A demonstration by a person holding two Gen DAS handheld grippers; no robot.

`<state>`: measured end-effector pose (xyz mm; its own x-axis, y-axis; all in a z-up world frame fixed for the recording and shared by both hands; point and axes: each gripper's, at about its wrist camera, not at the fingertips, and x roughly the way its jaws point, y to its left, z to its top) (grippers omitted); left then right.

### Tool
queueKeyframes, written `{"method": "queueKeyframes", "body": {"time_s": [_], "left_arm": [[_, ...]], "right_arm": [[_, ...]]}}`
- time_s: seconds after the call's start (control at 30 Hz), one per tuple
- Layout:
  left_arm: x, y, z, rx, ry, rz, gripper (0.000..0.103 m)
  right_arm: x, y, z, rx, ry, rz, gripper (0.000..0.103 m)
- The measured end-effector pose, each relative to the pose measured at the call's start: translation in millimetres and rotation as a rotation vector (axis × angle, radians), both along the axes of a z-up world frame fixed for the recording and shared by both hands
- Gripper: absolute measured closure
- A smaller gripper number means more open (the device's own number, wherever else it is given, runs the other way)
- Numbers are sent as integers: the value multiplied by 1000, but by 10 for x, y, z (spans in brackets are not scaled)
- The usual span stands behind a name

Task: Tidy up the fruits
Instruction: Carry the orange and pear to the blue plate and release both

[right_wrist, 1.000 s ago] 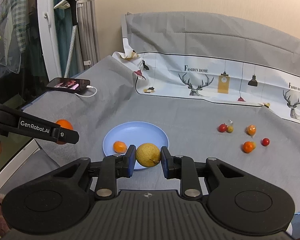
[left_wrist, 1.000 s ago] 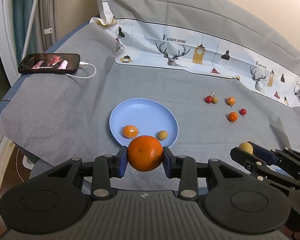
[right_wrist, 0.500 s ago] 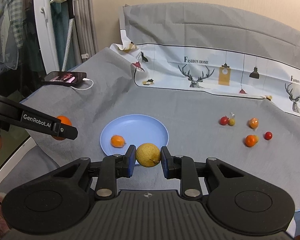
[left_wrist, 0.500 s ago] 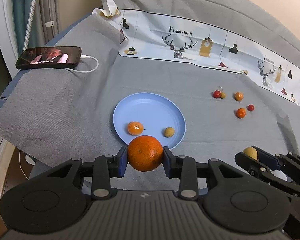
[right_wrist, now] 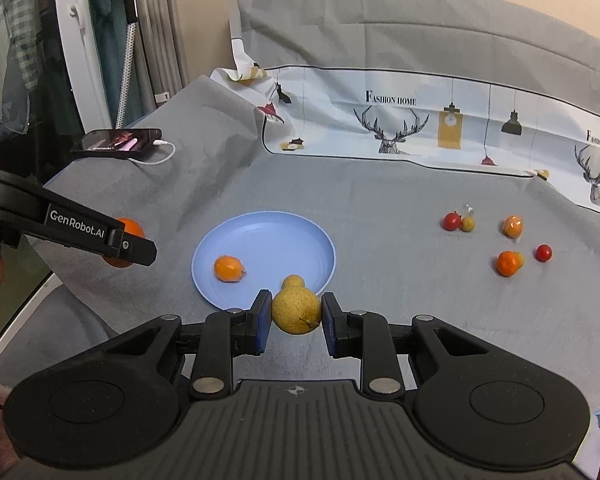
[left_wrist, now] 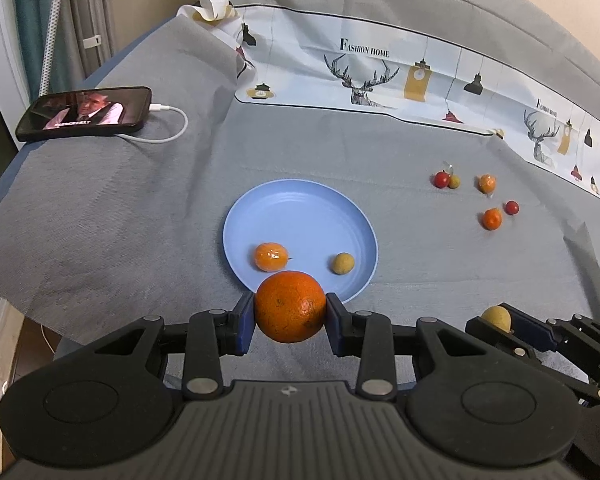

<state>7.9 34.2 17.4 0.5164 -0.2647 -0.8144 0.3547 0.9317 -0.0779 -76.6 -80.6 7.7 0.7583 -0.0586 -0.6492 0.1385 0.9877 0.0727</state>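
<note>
My left gripper [left_wrist: 290, 322] is shut on a large orange [left_wrist: 290, 306], held just above the near rim of the blue plate [left_wrist: 296, 208]. My right gripper [right_wrist: 296, 318] is shut on a yellow-brown fruit [right_wrist: 296, 310] at the plate's [right_wrist: 260, 232] near right edge. On the plate lie a small wrapped orange fruit [left_wrist: 271, 257] and a small tan round fruit [left_wrist: 343, 263]. In the right wrist view the left gripper's finger [right_wrist: 96, 232] crosses at the left with the orange [right_wrist: 130, 227] behind it. The right gripper's fingertips [left_wrist: 496, 326] show at the lower right of the left wrist view.
Several small red, orange and tan fruits [left_wrist: 492, 218] lie loose on the grey cloth right of the plate. A phone [left_wrist: 84, 112] with a white cable lies at the far left. A printed deer-pattern cloth [left_wrist: 380, 64] runs along the back. The table edge falls off at the left.
Both grippers have moved forward and a little down toward the plate, each still gripping its fruit. The plate and loose fruits appear closer and larger.
</note>
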Motion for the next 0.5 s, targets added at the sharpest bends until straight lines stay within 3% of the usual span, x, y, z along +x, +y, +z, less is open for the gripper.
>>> {"method": "queueKeyframes", "body": {"time_s": [0.5], "left_arm": [[393, -140, -243, 36, 48, -8, 63]], "right_arm": [[381, -33, -232, 15, 56, 15, 75]]}}
